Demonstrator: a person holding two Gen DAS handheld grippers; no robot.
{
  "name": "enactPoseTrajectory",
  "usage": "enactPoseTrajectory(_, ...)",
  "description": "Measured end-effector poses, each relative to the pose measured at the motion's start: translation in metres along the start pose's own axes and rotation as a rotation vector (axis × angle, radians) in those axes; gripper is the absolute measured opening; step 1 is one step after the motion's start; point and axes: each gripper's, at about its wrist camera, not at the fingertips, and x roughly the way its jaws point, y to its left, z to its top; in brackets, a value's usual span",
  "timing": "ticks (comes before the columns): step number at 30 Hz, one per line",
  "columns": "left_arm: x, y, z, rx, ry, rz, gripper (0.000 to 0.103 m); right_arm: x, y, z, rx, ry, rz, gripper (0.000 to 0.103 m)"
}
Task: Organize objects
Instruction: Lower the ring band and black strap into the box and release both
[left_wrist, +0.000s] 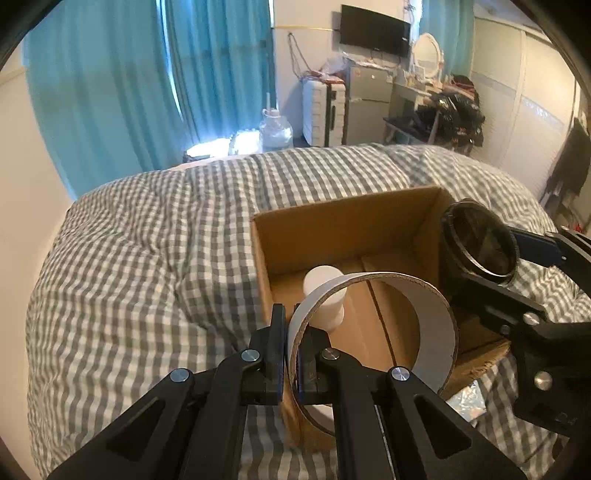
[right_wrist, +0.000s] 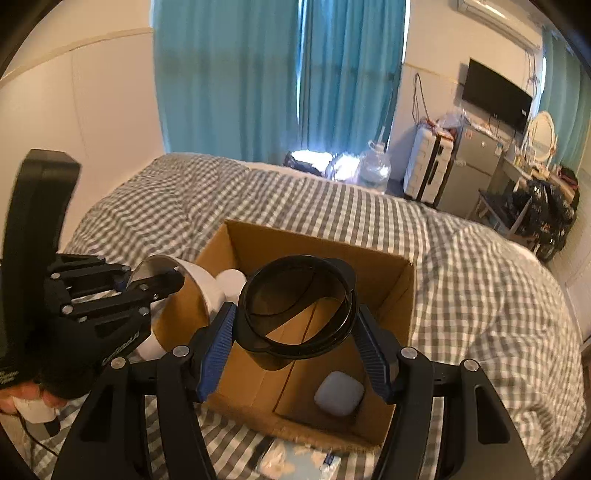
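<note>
Two wrist fisheyes angled down, close over the cardboard box (left_wrist: 343, 229), shared with the checked bed (right_wrist: 461, 280)

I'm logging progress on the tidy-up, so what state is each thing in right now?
Cardboard box: open-topped, on the bed.
Tape roll: wall pinched by the left gripper, above the box.
Dark cup: clamped in the right gripper, over the box.
White bottle: lying in the box.
Blue-grey case: lying on the box floor.
</note>
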Motion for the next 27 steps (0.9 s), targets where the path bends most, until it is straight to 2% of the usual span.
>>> enactPoseTrajectory(6, 0.018, -0.011, 0.003, 0.045, 0.010, 0.015, 0.005, 0.028, -0.010, -0.007, 0.010, 0.039, 0.003, 0.063)
enactPoseTrajectory(13, 0.029, -0.017, 0.002, 0.065, 0.028, 0.021, 0.005, 0.037, -0.016, -0.015, 0.024, 0.059, 0.005, 0.063)
enactPoseTrajectory(16, 0.030, -0.018, 0.002, 0.063, 0.033, 0.003, 0.006, 0.033, -0.019, -0.015, 0.041, 0.052, 0.016, 0.063)
enactPoseTrajectory(18, 0.029, -0.018, 0.002, 0.047, 0.054, -0.039, 0.008, 0.027, -0.022, -0.013, 0.064, 0.034, 0.035, 0.063)
enactPoseTrajectory(20, 0.024, -0.018, 0.001, 0.037, 0.063, -0.074, 0.015, 0.017, -0.026, -0.010, 0.091, 0.008, 0.051, 0.063)
enactPoseTrajectory(22, 0.018, -0.019, 0.001, 0.039, 0.056, -0.066, 0.031, 0.004, -0.030, -0.006, 0.114, -0.022, 0.058, 0.070)
enactPoseTrajectory(23, 0.014, -0.020, 0.002, 0.042, 0.053, -0.053, 0.036, -0.002, -0.030, -0.005, 0.119, -0.035, 0.058, 0.072)
enactPoseTrajectory(25, 0.005, -0.020, 0.004, 0.041, 0.052, -0.045, 0.060, -0.018, -0.032, -0.002, 0.124, -0.063, 0.054, 0.073)
enactPoseTrajectory(26, 0.001, -0.021, 0.005, 0.038, 0.050, -0.044, 0.066, -0.027, -0.033, -0.001, 0.126, -0.077, 0.053, 0.073)
enactPoseTrajectory(27, -0.006, -0.021, 0.006, 0.037, 0.043, -0.040, 0.078, -0.037, -0.034, 0.000, 0.128, -0.090, 0.053, 0.075)
